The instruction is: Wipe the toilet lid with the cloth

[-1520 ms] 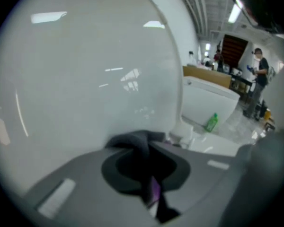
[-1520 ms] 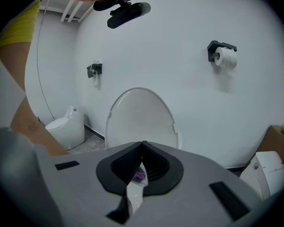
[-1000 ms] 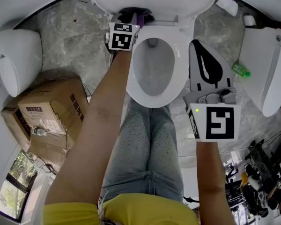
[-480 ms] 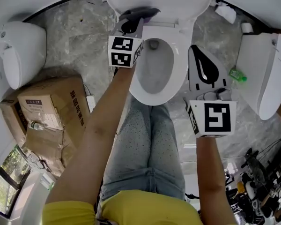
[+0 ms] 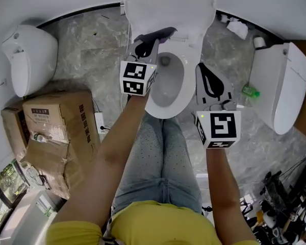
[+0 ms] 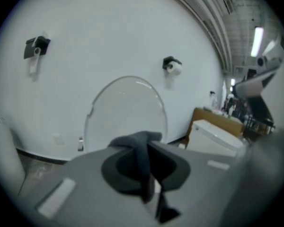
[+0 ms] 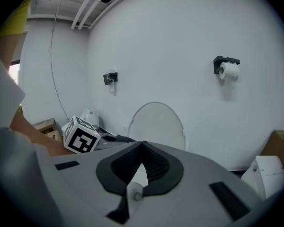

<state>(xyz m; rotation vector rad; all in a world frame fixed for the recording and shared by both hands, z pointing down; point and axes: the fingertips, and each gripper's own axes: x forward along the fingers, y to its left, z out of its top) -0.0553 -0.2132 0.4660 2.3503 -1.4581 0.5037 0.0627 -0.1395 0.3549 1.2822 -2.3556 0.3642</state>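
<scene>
Left tool [image 5: 144, 46], in the head view, grips the dark cloth [image 5: 162, 33] just before the raised toilet lid [image 5: 168, 4]. The right tool [image 5: 208, 78] hangs beside the bowl [image 5: 168, 80], over a grey marbled floor [image 5: 76, 45] with a cardboard box [image 5: 56, 119] on it.

Left gripper view: the cloth is bunched between the jaws and the lid is straight ahead, so this looks like the approach. Next, press the cloth flat on the lid and sweep.

Right gripper view: jaws together on nothing, white wall, toilet roll [image 7: 229, 71].

White toilet lid [image 5: 169, 4] raised upright, dark grey cloth [image 5: 162, 33] bunched, near its lower edge
</scene>
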